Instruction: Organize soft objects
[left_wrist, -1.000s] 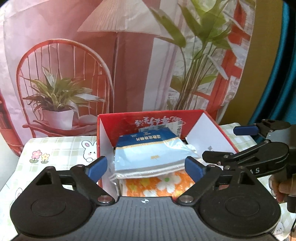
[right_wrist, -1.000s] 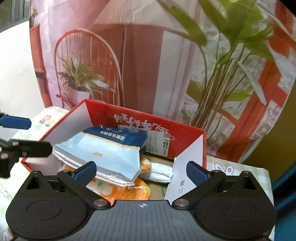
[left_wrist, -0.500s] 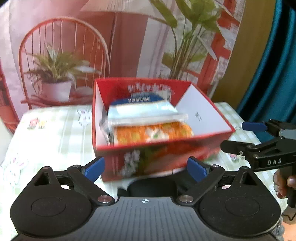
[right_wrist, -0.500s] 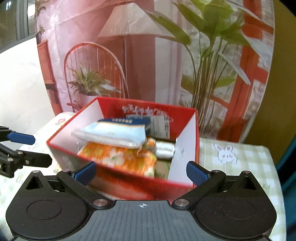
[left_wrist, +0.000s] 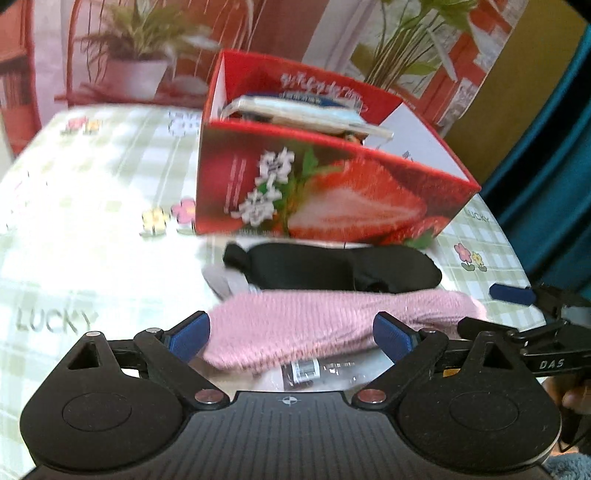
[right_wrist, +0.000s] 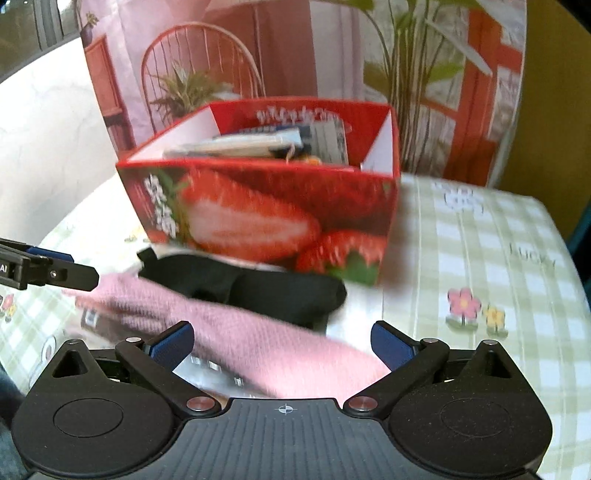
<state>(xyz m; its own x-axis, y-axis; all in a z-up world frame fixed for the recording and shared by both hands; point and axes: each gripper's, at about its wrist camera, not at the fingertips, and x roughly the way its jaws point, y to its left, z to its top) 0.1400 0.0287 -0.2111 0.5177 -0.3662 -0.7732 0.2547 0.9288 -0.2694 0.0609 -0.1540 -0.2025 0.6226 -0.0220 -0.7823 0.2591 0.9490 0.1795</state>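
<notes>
1. right now my left gripper (left_wrist: 291, 332) has its blue pads spread wide with nothing between them touching; the pink knitted cloth (left_wrist: 332, 325) lies on the table just ahead of and between the fingers, not pinched.
2. my right gripper (right_wrist: 282, 341) is spread wide too, hovering over the other end of the same pink cloth (right_wrist: 236, 332), which runs diagonally under its fingers.
3. beyond the pink cloth, further out from both grippers, a black soft item (left_wrist: 332, 266) lies flat against the foot of the red strawberry box (left_wrist: 332, 192); from the right wrist it (right_wrist: 258, 288) sits just ahead and slightly left of centre.
4. a small grey fabric piece (left_wrist: 225, 280) peeks out at the left end of the black item, ahead of my left finger.
5. under the pink cloth, close to the left gripper's body, i see a clear plastic package with a barcode label (left_wrist: 303, 369); what it holds i cannot tell.
6. the box (right_wrist: 266, 206) stands upright on the green checked tablecloth (right_wrist: 480, 258) and holds stacked flat packets (left_wrist: 303, 114), one pale with a blue one behind it.
7. off to the right of my left gripper, the right gripper's black arm (left_wrist: 535, 354) shows, with part of a hand (left_wrist: 570, 397) on its handle.
8. both views are motion-blurred, so fine detail is unclear.
</notes>
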